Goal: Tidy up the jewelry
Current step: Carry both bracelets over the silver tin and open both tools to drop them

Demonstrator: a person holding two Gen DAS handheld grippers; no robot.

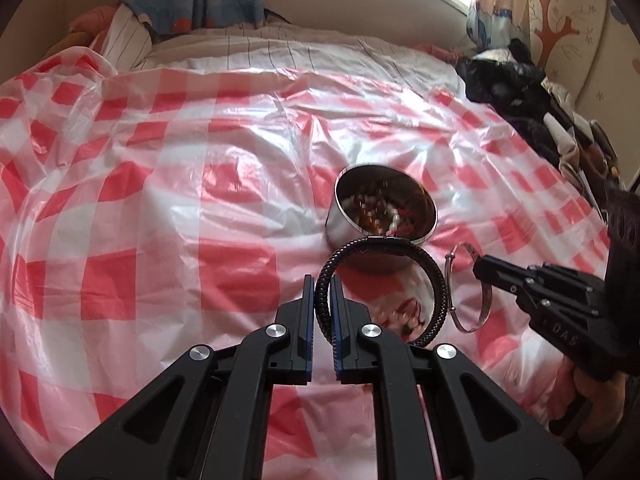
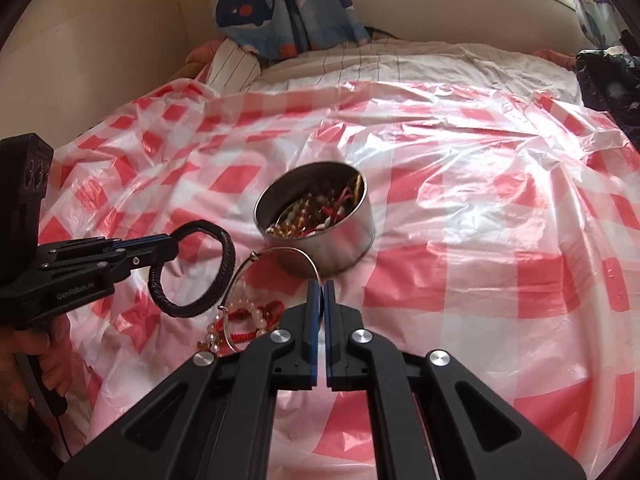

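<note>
The left gripper (image 1: pixel 321 300) pinches a black braided leather bracelet (image 1: pixel 434 280) between its two blue-padded fingers (image 1: pixel 307 308). The bracelet is a thick cord ring with a dark clasp at its far side. It is held upright and lifted above the sheet, just in front of the tin. In the right wrist view the same bracelet (image 2: pixel 224 268) hangs from the left gripper (image 2: pixel 168 246) as an open loop.

The right gripper (image 2: pixel 319 300) has its fingers pressed almost together on the thin silver metal bangle (image 2: pixel 280 250). The bangle is a slender wire hoop with a small bead-like joint on its rim; it stands tilted, with its far edge just beside the tin wall. In the left wrist view the bangle (image 1: pixel 460 258) shows as a flat shiny band next to the right gripper (image 1: pixel 482 270).

The round silver metal tin (image 2: pixel 344 240) sits open on the red-and-white checked plastic sheet (image 2: pixel 480 240) spread over the bed. It holds mixed jewelry (image 2: pixel 316 216): pearl-like white beads, amber beads and red cord. The contents are blurred in the left wrist view of the tin (image 1: pixel 340 228).

A small pile of red cord and pearl bead bracelets (image 2: pixel 248 320) lies on the sheet below the bangle, near the tin. A whale-print curtain (image 2: pixel 260 8) hangs behind the bed.
</note>
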